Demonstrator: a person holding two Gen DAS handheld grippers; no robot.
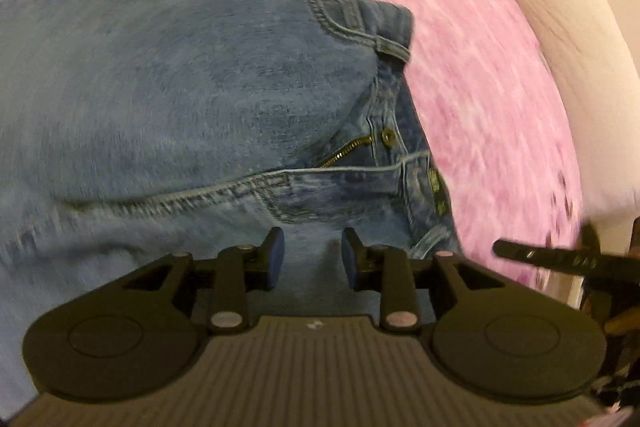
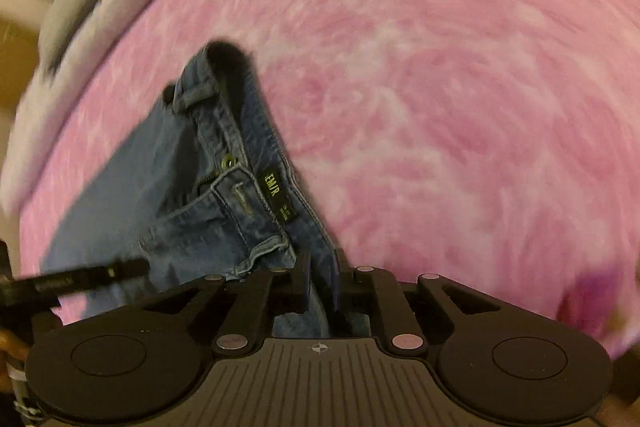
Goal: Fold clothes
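Note:
Blue jeans (image 1: 180, 99) lie on a pink blanket (image 1: 480, 87), waistband to the right with the zip open and the button showing. My left gripper (image 1: 312, 259) hovers over the denim near the fly, jaws apart with nothing between the blue pads. In the right wrist view the jeans (image 2: 192, 203) rise toward the camera, and my right gripper (image 2: 322, 287) is shut on the waistband edge beside the black label. The right gripper's finger also shows in the left wrist view (image 1: 560, 259).
The pink tie-dye blanket (image 2: 440, 107) covers the bed. A pale cushion or bed edge (image 1: 560, 7) runs along the right. A grey-white cloth (image 2: 92, 7) lies at the blanket's far left edge. Both views are motion-blurred.

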